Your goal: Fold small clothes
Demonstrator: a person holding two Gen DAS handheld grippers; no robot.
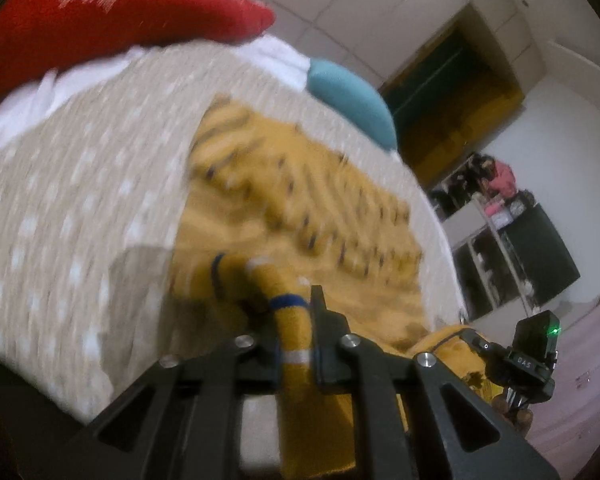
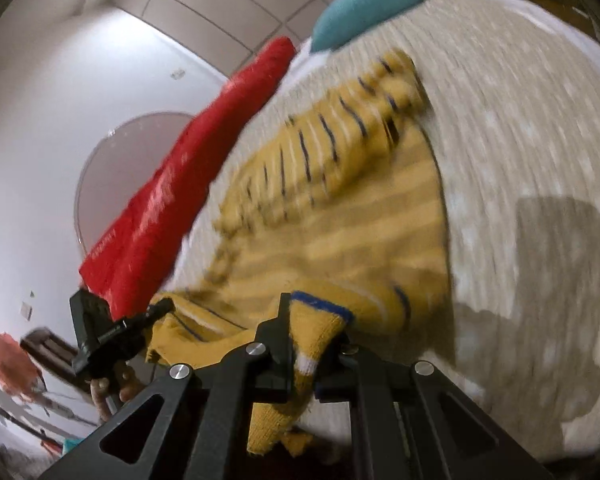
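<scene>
A small mustard-yellow knit sweater [image 1: 300,208] with blue and white stripes lies spread on a beige dotted bedspread [image 1: 80,208]. My left gripper [image 1: 296,344] is shut on a striped edge of the sweater and lifts it off the bed. My right gripper [image 2: 312,344] is shut on another striped edge of the same sweater [image 2: 340,216]. Each gripper shows in the other's view: the right one [image 1: 516,356] at lower right, the left one [image 2: 112,332] at lower left, both holding yellow knit. Both views are motion-blurred.
A red pillow [image 1: 112,12] and a teal cushion [image 1: 348,96] lie at the head of the bed. A dark shelf with items [image 1: 508,248] stands by the wall beyond the bed's edge. White walls and a panelled ceiling surround it.
</scene>
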